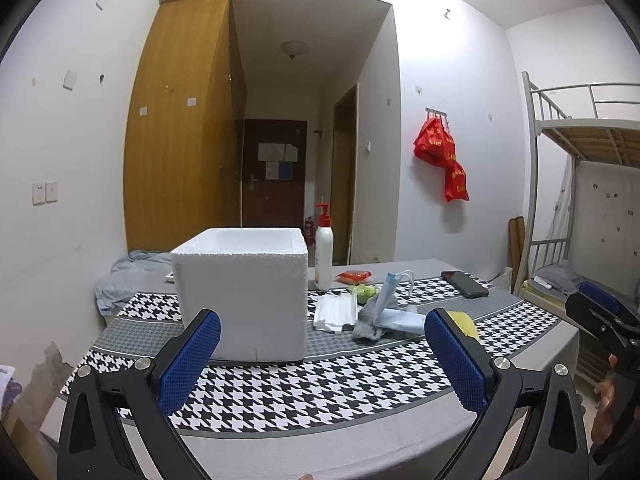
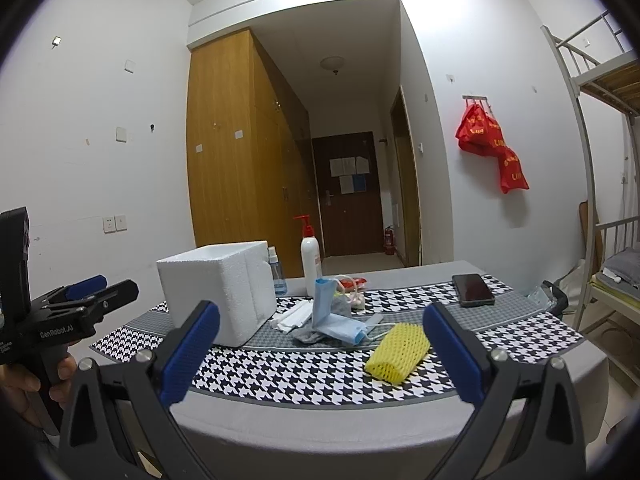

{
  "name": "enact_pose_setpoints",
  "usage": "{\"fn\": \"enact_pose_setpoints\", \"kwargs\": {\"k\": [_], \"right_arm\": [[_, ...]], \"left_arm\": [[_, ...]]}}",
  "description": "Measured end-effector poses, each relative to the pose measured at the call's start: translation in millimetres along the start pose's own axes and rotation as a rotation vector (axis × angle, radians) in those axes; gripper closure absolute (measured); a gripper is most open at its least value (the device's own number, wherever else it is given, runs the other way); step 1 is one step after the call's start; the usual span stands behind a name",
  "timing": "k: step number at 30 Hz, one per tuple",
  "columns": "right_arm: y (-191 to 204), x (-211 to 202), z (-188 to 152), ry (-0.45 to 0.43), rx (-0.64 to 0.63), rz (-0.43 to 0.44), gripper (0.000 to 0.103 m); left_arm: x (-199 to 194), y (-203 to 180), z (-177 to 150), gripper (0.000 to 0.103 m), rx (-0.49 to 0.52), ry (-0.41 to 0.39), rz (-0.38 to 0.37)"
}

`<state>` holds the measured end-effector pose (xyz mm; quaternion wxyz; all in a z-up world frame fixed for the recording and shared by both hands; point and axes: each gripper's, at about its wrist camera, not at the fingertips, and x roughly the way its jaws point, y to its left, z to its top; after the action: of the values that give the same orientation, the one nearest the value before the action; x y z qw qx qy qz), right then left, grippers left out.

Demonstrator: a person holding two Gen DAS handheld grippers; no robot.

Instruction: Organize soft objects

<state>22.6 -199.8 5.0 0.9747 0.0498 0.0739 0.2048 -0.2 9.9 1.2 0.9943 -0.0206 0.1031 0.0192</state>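
Observation:
A white foam box (image 1: 244, 292) (image 2: 218, 288) stands open on the houndstooth tablecloth. Right of it lies a pile of soft things: white tissues (image 1: 335, 312) (image 2: 294, 318), a grey cloth (image 1: 372, 322) (image 2: 316, 336), blue face masks (image 1: 394, 308) (image 2: 340, 322) and a yellow foam net sleeve (image 2: 398, 352) (image 1: 466, 322). My left gripper (image 1: 322, 360) is open and empty, in front of the box. My right gripper (image 2: 322, 354) is open and empty, short of the yellow sleeve and the masks.
A white pump bottle (image 1: 323, 254) (image 2: 311, 262), a small spray bottle (image 2: 278, 272), a red packet (image 1: 353, 277) and a black phone (image 1: 466, 284) (image 2: 473, 289) lie further back. A bunk bed (image 1: 580, 184) stands right; blue-grey fabric (image 1: 124, 280) is heaped left.

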Motion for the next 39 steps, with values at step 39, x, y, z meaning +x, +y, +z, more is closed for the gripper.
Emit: {"fn": "enact_pose_setpoints", "kwargs": {"k": [39], "right_arm": [[-7.3,12.9,6.7,0.027,-0.009,-0.003,0.0]], "left_arm": [[13.5,6.1,3.6,0.001,-0.03,0.019,-0.001]]}}
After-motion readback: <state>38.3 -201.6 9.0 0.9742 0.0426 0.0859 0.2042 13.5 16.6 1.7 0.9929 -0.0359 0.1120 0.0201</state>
